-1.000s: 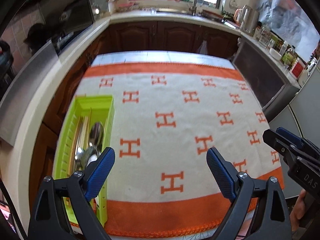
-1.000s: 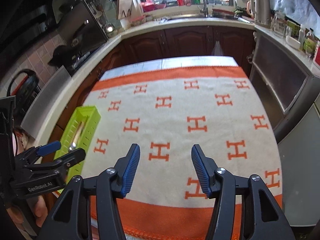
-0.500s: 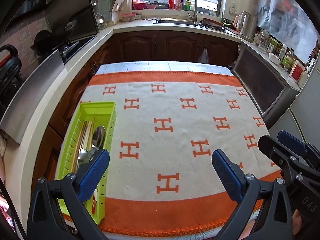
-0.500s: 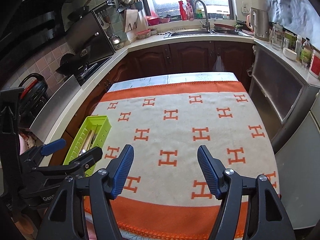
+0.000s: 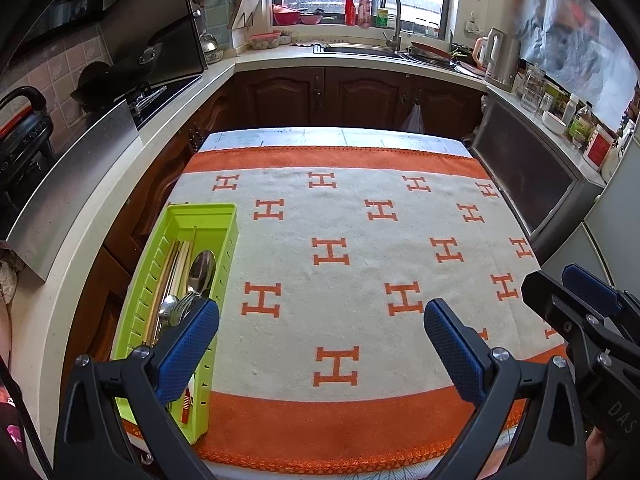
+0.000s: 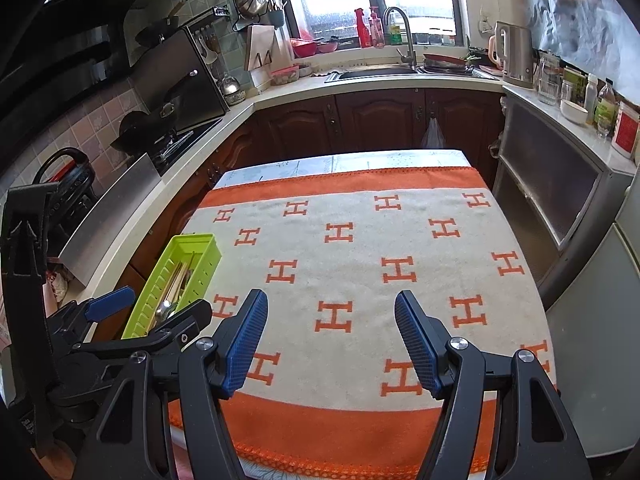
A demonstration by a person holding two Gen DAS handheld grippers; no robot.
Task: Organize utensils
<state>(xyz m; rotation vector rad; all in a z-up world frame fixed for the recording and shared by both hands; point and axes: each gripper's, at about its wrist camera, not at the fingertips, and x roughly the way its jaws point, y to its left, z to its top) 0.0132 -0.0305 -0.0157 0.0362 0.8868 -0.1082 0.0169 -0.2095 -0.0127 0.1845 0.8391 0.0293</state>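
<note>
A lime green utensil tray (image 5: 224,236) lies at the table's left edge; it also shows in the right wrist view (image 6: 208,256). It holds a metal spoon (image 5: 202,270), a fork (image 5: 184,308), wooden chopsticks (image 5: 170,276) and a red-handled item (image 5: 186,404). My left gripper (image 5: 320,340) is open and empty, above the table's near edge, its left finger over the tray's near end. My right gripper (image 6: 330,340) is open and empty, above the near middle of the cloth.
An orange and cream cloth with H marks (image 5: 360,272) covers the table. Kitchen counters ring the table: stove and pans at left (image 5: 132,92), sink at the back (image 5: 380,50), kettle and jars at right (image 5: 500,60). A grey cabinet (image 5: 532,184) stands close to the table's right edge.
Both grippers have pulled back and risen from the table, so more of the kitchen shows. Both stay open and empty. The tray and utensils have not moved.
</note>
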